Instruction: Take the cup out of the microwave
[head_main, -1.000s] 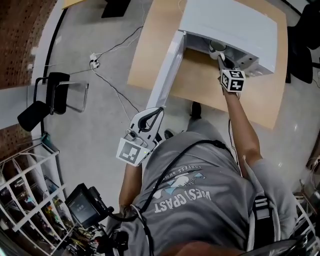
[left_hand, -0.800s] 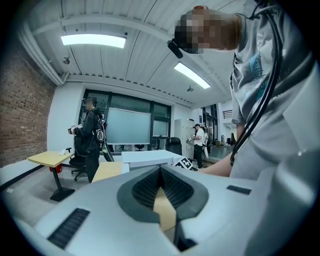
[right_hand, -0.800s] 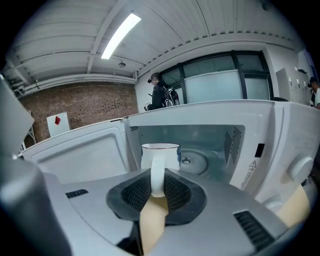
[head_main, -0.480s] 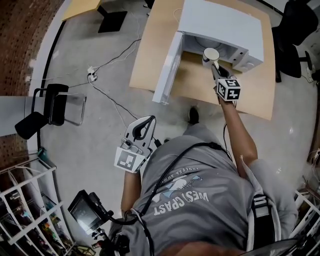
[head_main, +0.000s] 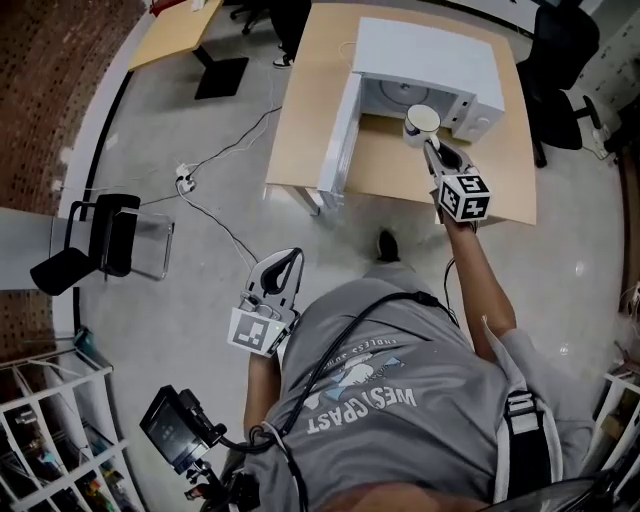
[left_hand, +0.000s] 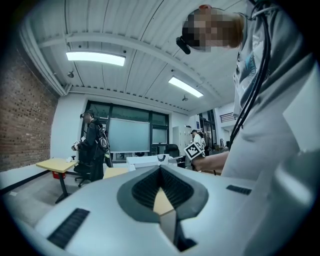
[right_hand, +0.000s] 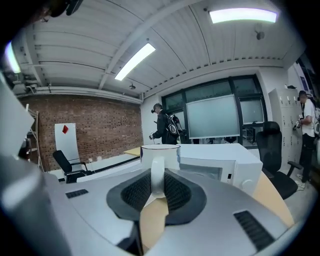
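Holding cup (head_main: 422, 121): right gripper (head_main: 431, 146) fingers clamped on its loop handle.
Cup place: aloft above the worktop (head_main: 300, 112), just outside the open microwave (head_main: 430, 55).
Cup axis: upright, mouth up, handle toward gripper.
Cup make: white, smooth, cylindrical.
Left gripper (left_hand: 160, 170): fingers together, empty.

— The cup (head_main: 421, 120)?
— White, smooth, glossy; probably ceramic.
— The table (head_main: 305, 110)?
— Pale wood look, matt.
— The rest?
— The microwave (head_main: 430, 55) is smooth white, the floor (head_main: 200, 250) grey, faintly shiny.
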